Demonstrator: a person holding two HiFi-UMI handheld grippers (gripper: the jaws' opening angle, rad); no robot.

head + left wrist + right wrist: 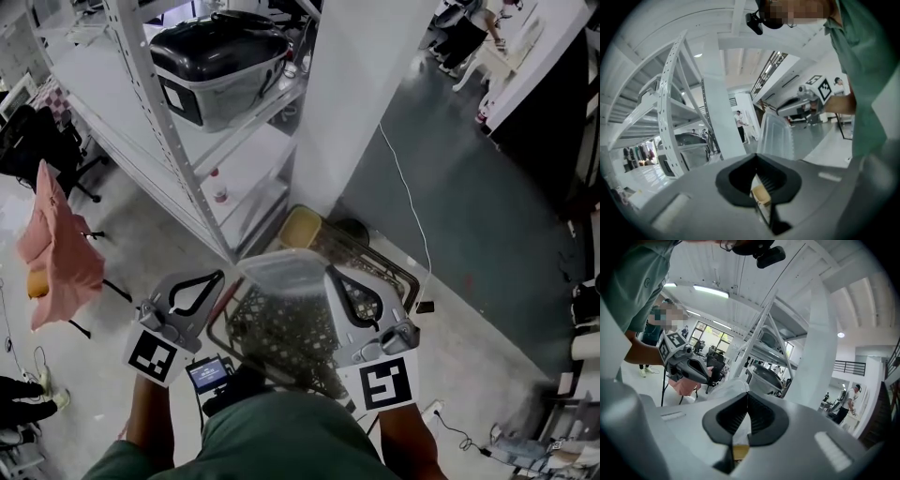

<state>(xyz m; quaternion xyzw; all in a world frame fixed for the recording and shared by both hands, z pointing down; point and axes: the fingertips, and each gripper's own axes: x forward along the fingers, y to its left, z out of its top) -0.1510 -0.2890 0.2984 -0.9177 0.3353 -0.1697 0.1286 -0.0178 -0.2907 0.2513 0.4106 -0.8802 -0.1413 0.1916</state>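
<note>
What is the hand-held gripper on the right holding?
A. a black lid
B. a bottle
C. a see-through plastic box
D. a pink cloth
C: the right hand-held gripper has its jaws shut on the edge of the see-through plastic box, which is just above the wire basket.

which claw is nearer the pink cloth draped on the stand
Left. The left claw sits just right of the pink cloth; the right claw is farther, across the clear plastic container.

Bright ceiling lights, fisheye-warped edges
</note>
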